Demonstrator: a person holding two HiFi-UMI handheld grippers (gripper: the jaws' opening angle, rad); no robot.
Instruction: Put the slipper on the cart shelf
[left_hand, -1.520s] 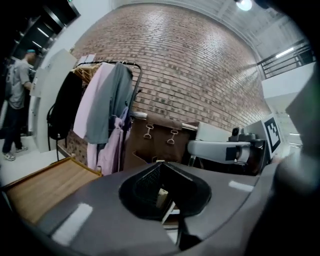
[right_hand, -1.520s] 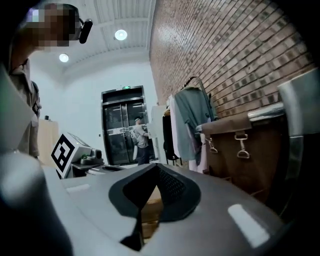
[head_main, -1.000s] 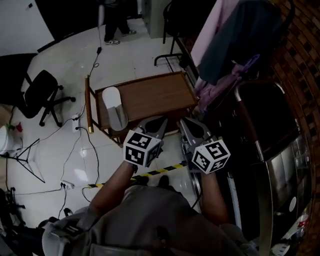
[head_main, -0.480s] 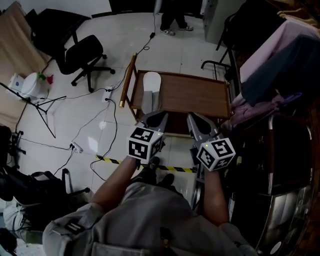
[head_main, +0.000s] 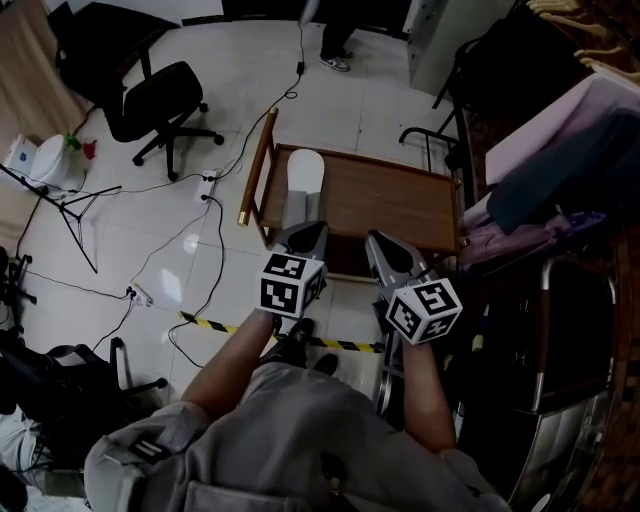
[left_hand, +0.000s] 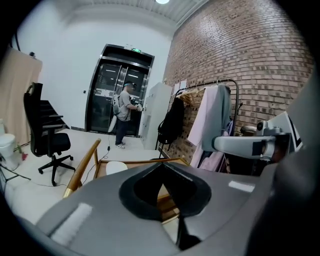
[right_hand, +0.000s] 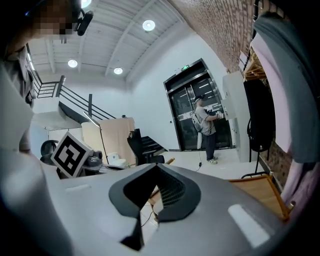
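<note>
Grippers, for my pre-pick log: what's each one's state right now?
Left gripper: shut, holding nothing.
Right gripper: shut, holding nothing.

From 6 o'clock the cart (head_main: 400, 205) top is open. Nothing stands between its bare wood and the left tool (head_main: 305, 232) or the right tool (head_main: 380, 243). At the cart's 9 o'clock end the slipper (head_main: 303, 172) takes up the board, with the wooden handle (head_main: 257, 165) just beyond it. At 3 o'clock hanging clothes (head_main: 560, 120) crowd the cart's end. The floor at 9 o'clock is open but crossed by cables (head_main: 220, 240). An office chair (head_main: 160, 95) stands at 10 o'clock, well apart.
</note>
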